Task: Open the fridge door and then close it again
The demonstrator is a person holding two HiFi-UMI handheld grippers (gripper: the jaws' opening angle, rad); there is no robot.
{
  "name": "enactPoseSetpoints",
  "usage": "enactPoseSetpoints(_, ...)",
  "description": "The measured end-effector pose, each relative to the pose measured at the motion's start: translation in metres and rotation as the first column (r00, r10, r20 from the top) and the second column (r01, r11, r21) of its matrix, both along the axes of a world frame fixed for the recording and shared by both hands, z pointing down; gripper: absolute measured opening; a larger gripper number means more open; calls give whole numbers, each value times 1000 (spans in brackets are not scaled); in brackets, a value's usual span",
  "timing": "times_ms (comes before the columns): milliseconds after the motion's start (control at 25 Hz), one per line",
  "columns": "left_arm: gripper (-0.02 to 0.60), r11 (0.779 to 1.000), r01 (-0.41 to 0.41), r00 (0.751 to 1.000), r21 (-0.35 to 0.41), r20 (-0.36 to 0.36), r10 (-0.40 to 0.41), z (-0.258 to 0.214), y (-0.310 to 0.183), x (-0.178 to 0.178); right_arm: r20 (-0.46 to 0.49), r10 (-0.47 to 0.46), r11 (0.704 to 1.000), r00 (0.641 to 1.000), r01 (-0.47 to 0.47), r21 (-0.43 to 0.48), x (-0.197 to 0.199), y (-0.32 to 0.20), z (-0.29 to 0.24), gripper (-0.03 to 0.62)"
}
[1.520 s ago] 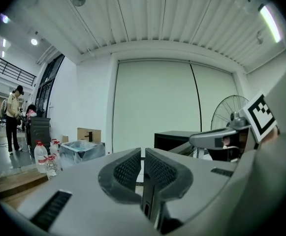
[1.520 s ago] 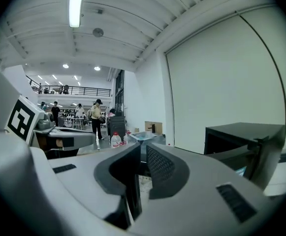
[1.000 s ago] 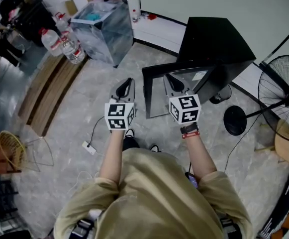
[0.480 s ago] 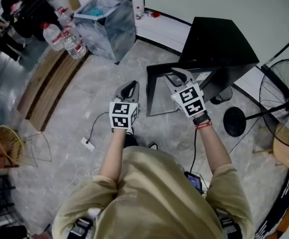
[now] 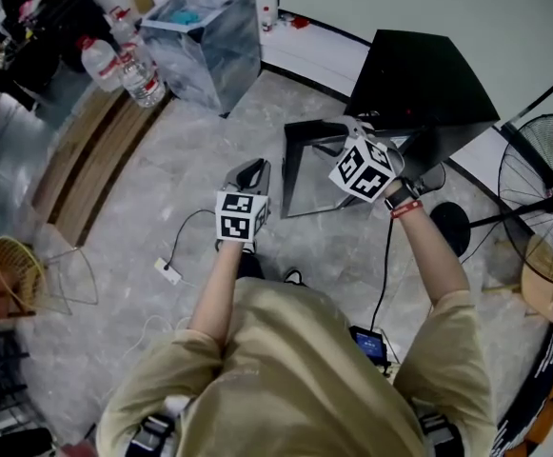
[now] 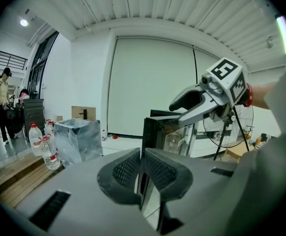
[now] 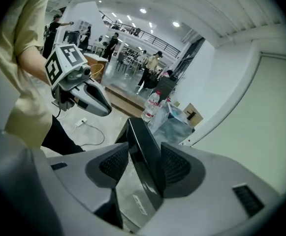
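The small black fridge [image 5: 419,74] stands on the floor with its door [image 5: 305,174] swung open toward me. My right gripper [image 5: 354,133] is at the door's top edge. In the right gripper view that dark door edge [image 7: 143,149] runs between the fingers; the jaws have just been opening and stand open around it, with a gap on the left side. My left gripper [image 5: 253,168] hangs left of the door, apart from it, shut with nothing in it. In the left gripper view the fingers [image 6: 125,168] almost meet and the door [image 6: 155,129] is behind them.
A standing fan [image 5: 543,165] is to the right of the fridge. A grey bin [image 5: 205,46] and water bottles [image 5: 128,74] stand at the back left beside a wooden platform [image 5: 86,179]. A power strip with its cable [image 5: 167,272] lies on the floor. People stand far off.
The right gripper has rolled over and moved forward onto the door's top edge, its jaws opening. The left gripper has sunk a little.
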State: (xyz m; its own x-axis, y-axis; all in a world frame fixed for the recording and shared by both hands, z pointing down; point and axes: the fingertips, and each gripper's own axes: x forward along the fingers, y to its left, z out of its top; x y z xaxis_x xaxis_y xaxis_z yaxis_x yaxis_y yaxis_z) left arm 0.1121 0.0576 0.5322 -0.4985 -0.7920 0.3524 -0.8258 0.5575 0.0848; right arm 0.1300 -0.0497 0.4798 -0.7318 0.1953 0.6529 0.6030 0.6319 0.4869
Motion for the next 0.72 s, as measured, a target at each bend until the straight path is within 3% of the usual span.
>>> enactPoseSetpoints(280, 43, 996, -79, 995, -46, -70, 76, 37, -10, 4, -85, -80, 987, 993, 91, 132, -11, -2, 18, 212)
enactPoseSetpoints(520, 112, 984, -158, 980, -84, -133, 146, 70, -17, 9, -105, -110, 970, 988, 130, 205, -17, -1, 24, 216)
enactPoseSetpoints(720, 194, 961, -254, 959, -112, -155, 236, 100, -36, 12, -120, -119, 972, 986, 141, 190, -17, 0, 24, 207)
